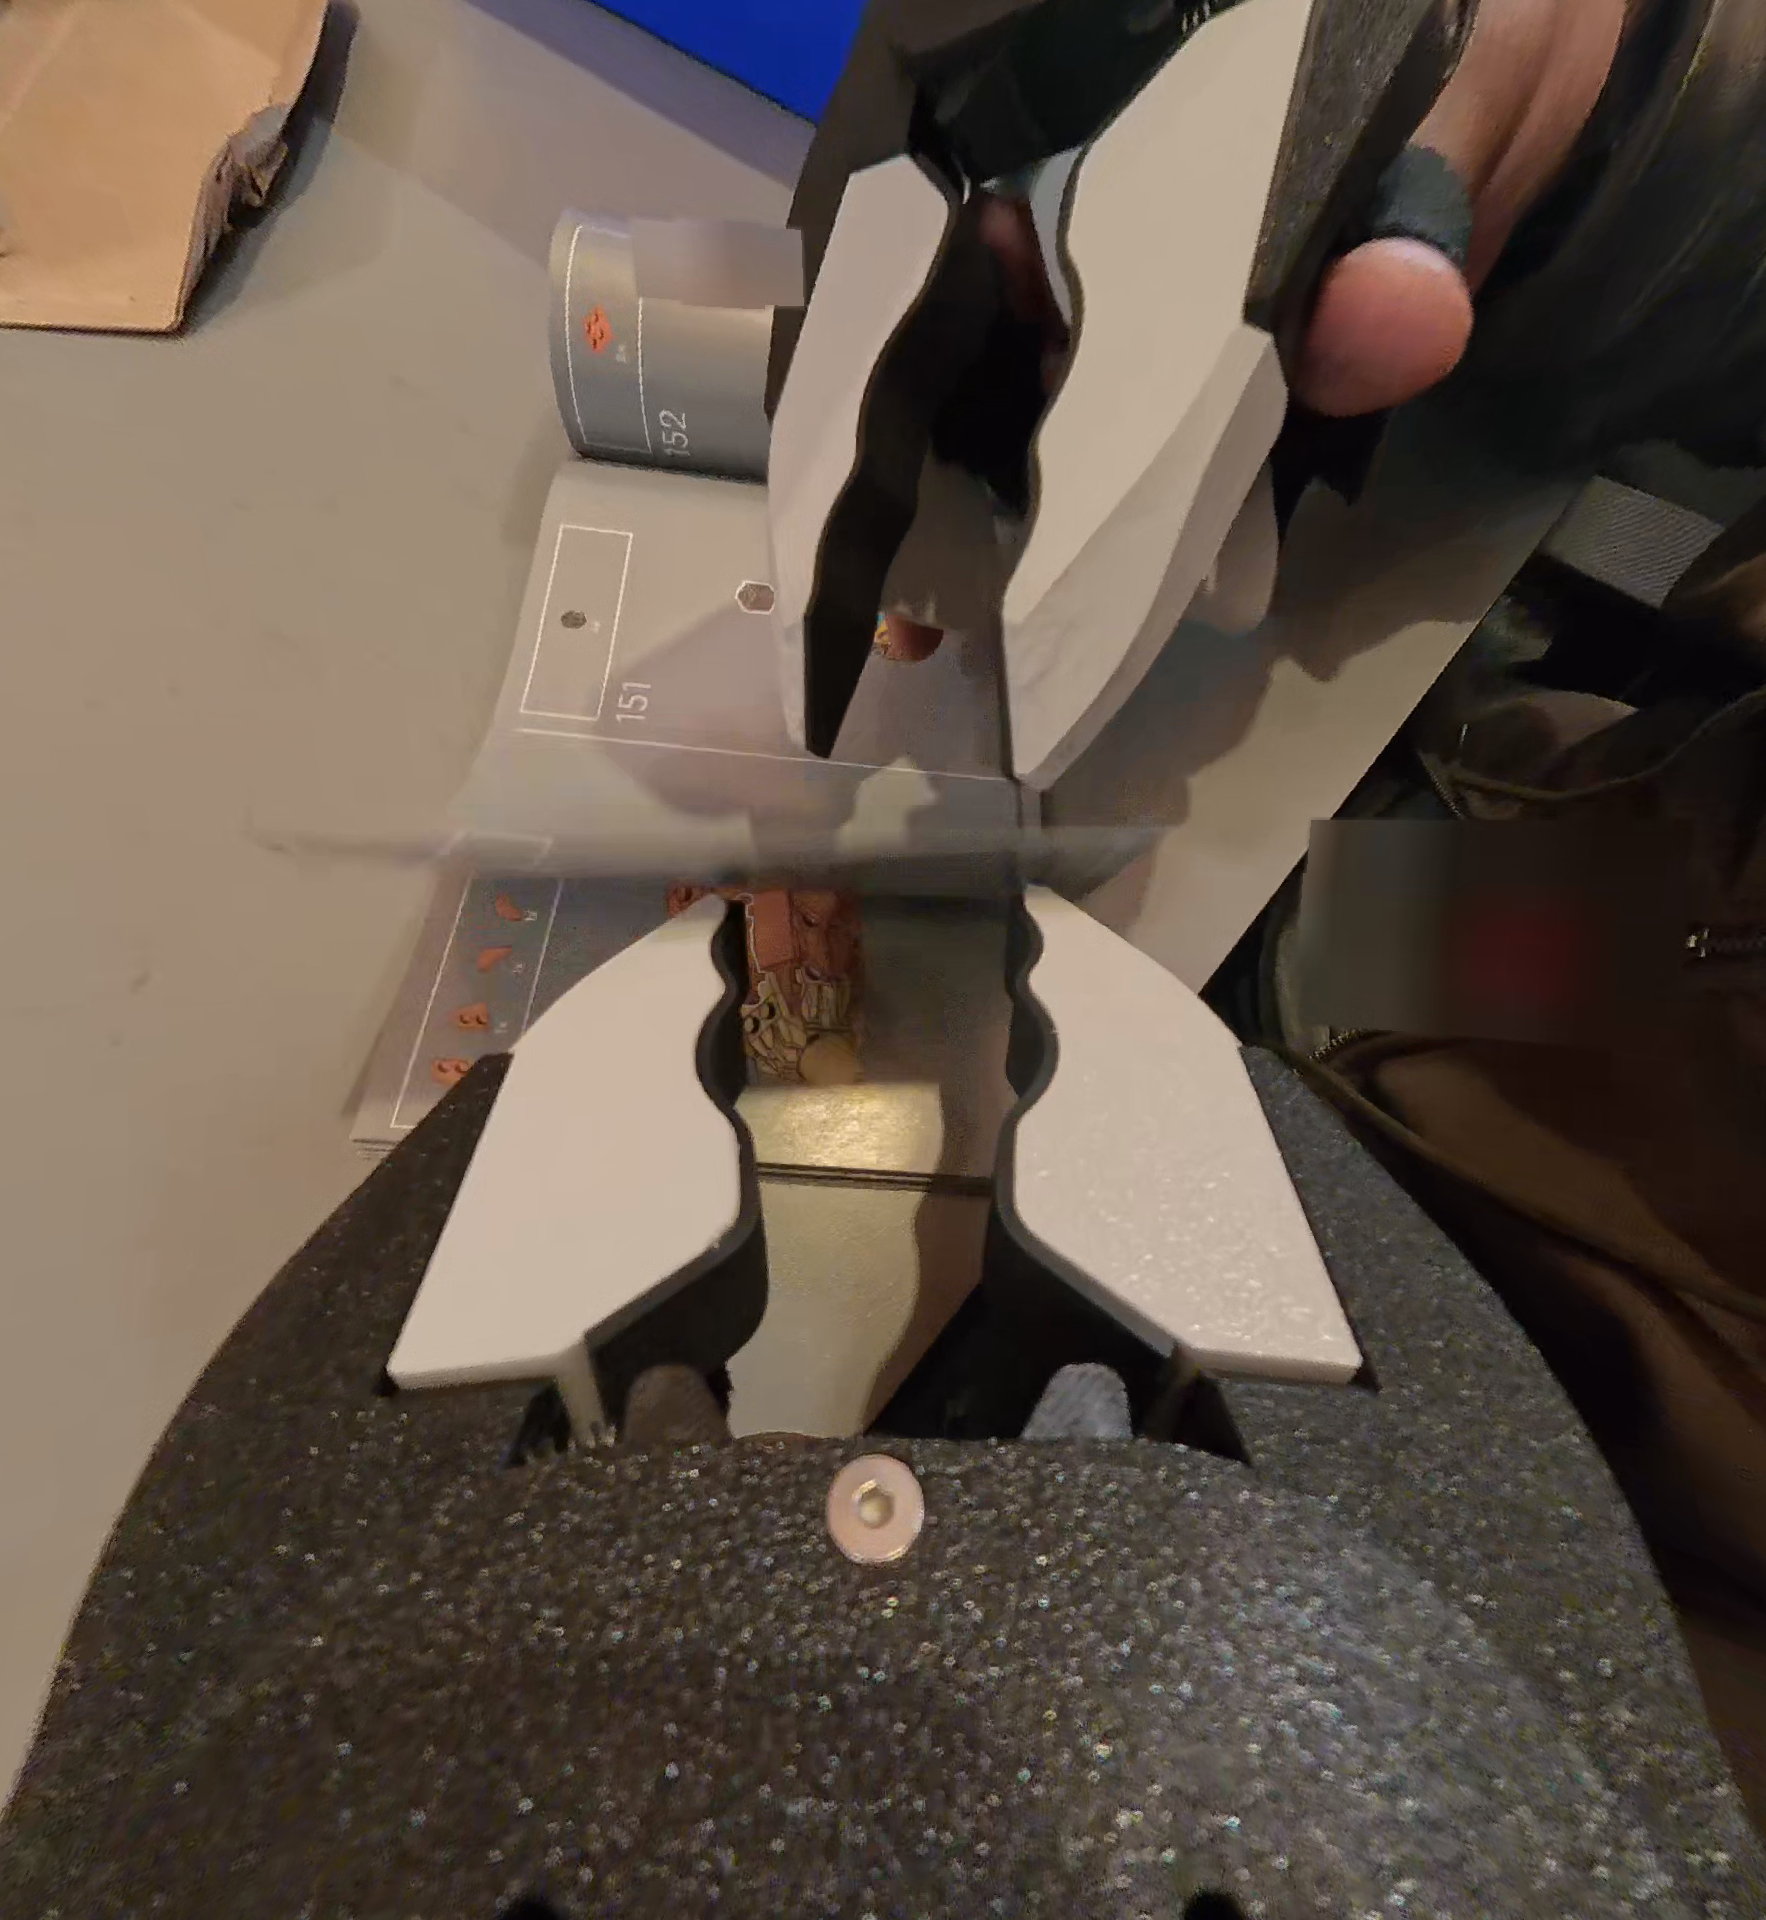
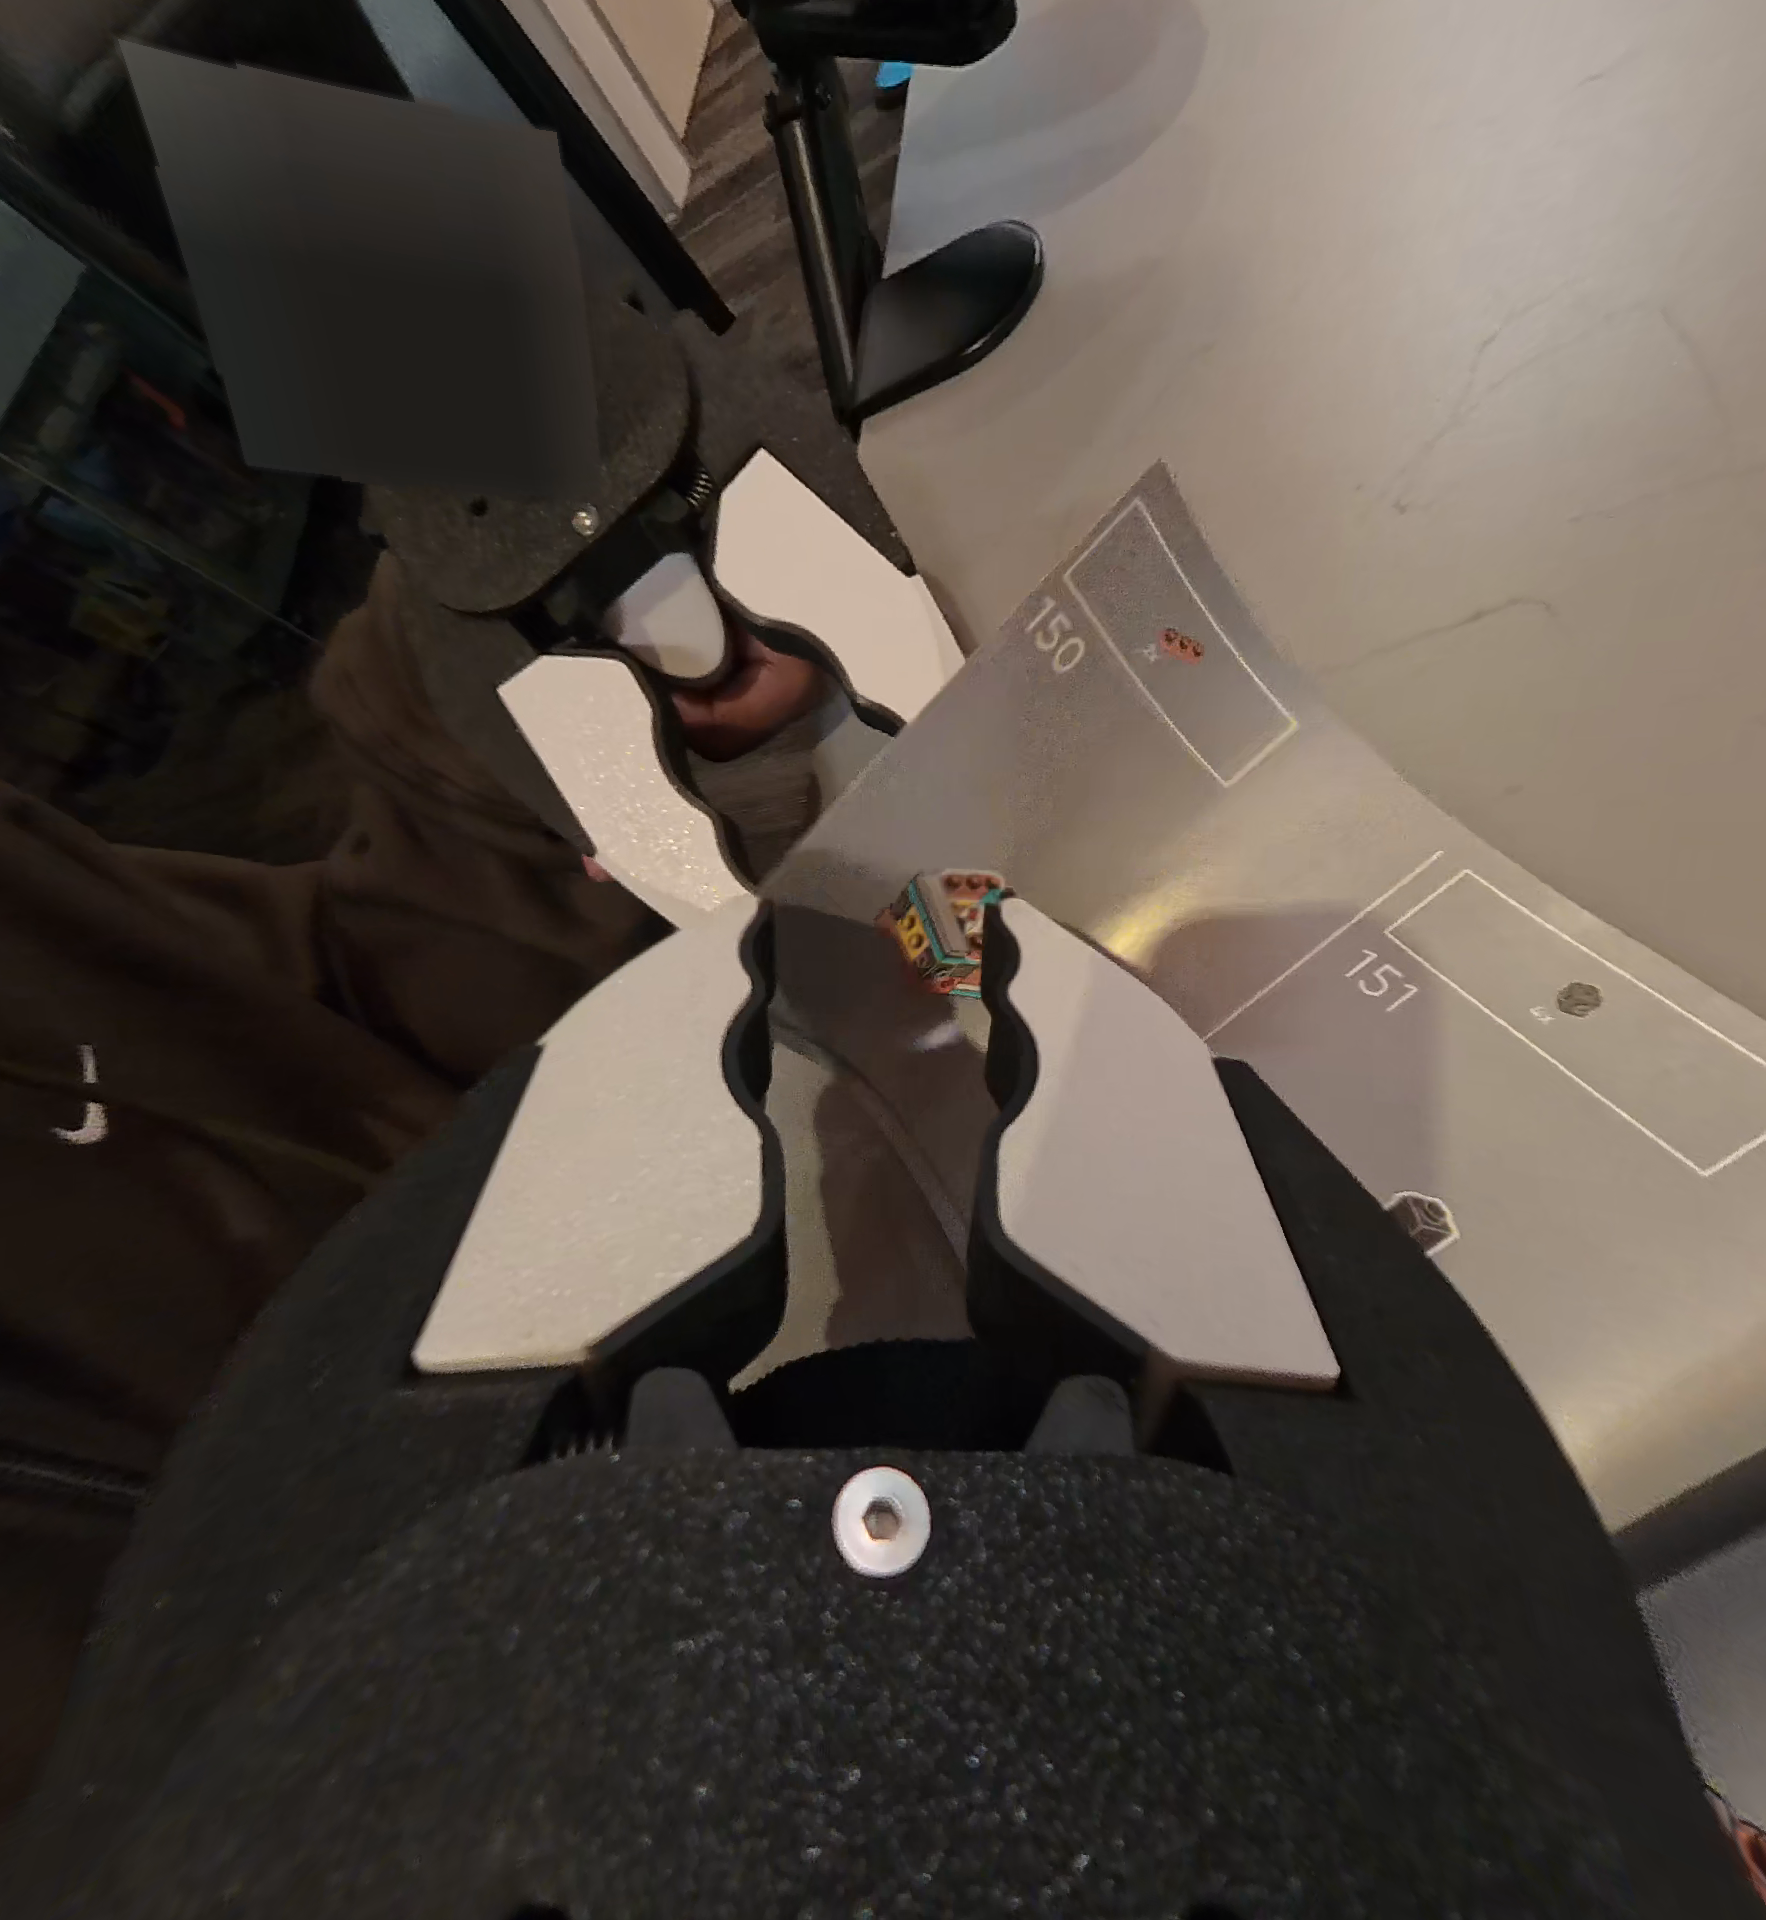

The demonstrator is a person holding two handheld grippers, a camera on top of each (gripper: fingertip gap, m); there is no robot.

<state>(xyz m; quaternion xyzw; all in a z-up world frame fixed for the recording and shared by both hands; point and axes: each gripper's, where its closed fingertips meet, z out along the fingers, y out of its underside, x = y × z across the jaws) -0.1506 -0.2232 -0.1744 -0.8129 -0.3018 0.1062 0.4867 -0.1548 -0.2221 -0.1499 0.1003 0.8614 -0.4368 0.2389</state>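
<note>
Booklet (image 1: 588, 623) lies open on the grey table (image 1: 131, 727), one page (image 2: 1274, 831) lifted and curling between both grippers. Left gripper (image 1: 868, 935) and right gripper (image 2: 874, 914) each gape, fingers apart, tips at the page's edge, gripping nothing.

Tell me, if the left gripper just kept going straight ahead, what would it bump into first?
Probably the lifted page of the booklet: its edge lies right across the left gripper tips. The right gripper is just beyond, though depth is unclear.
</note>
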